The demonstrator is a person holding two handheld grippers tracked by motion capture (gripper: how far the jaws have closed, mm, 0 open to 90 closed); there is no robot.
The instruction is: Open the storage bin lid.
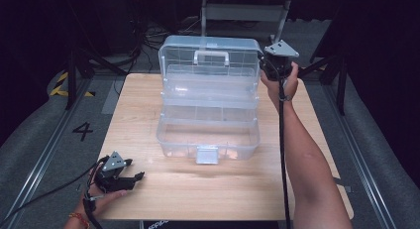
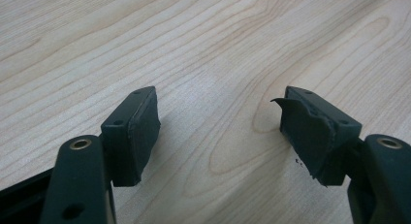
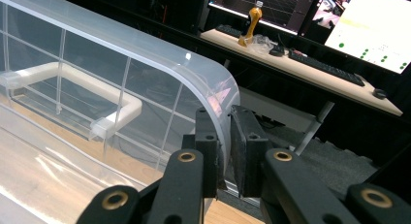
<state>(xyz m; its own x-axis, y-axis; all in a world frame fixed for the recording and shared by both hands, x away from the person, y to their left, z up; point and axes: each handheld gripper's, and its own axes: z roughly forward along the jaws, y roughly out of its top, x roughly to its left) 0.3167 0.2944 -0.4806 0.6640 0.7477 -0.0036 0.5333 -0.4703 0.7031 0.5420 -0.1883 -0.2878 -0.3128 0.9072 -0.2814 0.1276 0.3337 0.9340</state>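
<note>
We see a clear plastic box [image 1: 208,121] standing open on a wooden table [image 1: 148,189], its lid [image 1: 210,55] raised upright at the far side, with a white handle [image 1: 211,57] on the lid's face. In the high view the right claw [image 1: 270,65] sits at the lid's right edge, held up by the right hand [image 1: 280,84], with a black cable [image 1: 283,154] trailing down along the forearm. In the right gripper view the right claw [image 3: 227,141] is pinching the lid [image 3: 145,64]: the curved clear edge runs down between the two black pads, which press on it from both sides. The handle [image 3: 77,88] lies to the left of the claw behind the clear wall.

The left claw [image 1: 132,173] rests low near the front left corner of the table, well apart from the box, which stands ahead of it and to its right. The left hand [image 1: 101,197] holds it from behind. In the left gripper view the left claw [image 2: 220,129] is spread, with bare wood grain between its pads and nothing gripped; the foam on the right pad [image 2: 305,136] is torn at its edge.

On the floor left of the table we read a black figure "4" [image 1: 82,131], and yellow and black hazard tape [image 1: 62,85] lies farther back. Beyond the right claw stands a desk [image 3: 310,69] with bright screens [image 3: 373,30]; their writing is too small to read.
</note>
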